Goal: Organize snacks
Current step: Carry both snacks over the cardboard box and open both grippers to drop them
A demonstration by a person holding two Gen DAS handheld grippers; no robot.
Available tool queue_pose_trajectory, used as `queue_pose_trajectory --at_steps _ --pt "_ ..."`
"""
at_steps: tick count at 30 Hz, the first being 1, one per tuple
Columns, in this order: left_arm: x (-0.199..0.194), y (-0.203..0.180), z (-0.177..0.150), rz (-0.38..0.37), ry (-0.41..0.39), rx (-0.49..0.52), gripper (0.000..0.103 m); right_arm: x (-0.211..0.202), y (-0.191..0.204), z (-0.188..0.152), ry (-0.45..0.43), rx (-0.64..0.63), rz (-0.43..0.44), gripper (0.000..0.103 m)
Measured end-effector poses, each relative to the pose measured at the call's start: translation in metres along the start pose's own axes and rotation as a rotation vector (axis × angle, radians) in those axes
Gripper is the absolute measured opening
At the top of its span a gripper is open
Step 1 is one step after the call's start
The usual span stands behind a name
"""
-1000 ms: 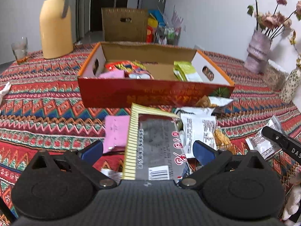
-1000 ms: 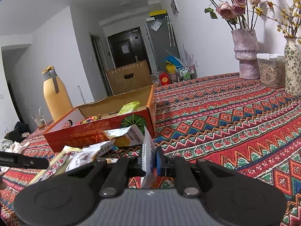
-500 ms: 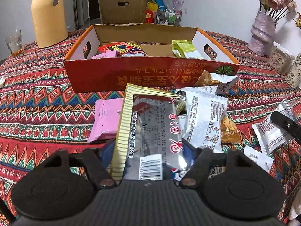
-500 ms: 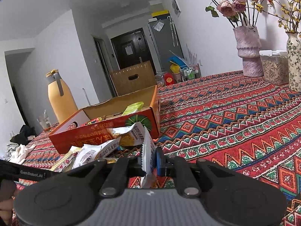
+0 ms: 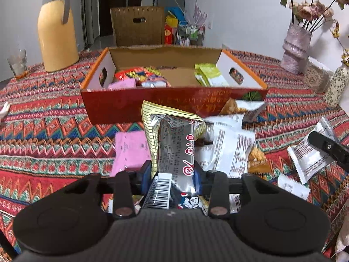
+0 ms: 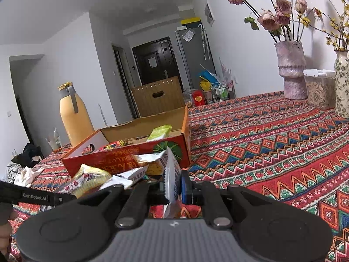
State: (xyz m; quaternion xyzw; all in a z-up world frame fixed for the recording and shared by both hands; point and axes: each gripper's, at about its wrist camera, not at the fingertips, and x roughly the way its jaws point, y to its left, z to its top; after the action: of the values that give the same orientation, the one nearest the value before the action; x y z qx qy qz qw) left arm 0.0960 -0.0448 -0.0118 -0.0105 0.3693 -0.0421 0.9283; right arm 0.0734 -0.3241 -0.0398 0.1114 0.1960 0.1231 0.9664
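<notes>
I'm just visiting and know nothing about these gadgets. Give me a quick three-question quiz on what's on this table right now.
1. True or false: the left tool is shut on the silver and yellow snack packet.
2. What does the right tool grip? A) a glass B) a thin white packet C) nothing
3. Which coloured packets lie at the right end of the cardboard box?

Key: 1 true. 2 B. 3 the green packets.
</notes>
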Motion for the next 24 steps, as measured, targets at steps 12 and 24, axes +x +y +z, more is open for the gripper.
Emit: queue_pose_trajectory --at_steps 12,24 --pt "-0.027 0.010 0.046 0.034 -0.170 -0.011 0.038 0.012 0.030 0.044 -0.077 -0.071 0.024 0.010" --pt "-0.007 0.022 0.109 0.069 -0.255 -0.043 0.038 0.071 0.064 0.103 -0.079 -0.130 0.071 0.010"
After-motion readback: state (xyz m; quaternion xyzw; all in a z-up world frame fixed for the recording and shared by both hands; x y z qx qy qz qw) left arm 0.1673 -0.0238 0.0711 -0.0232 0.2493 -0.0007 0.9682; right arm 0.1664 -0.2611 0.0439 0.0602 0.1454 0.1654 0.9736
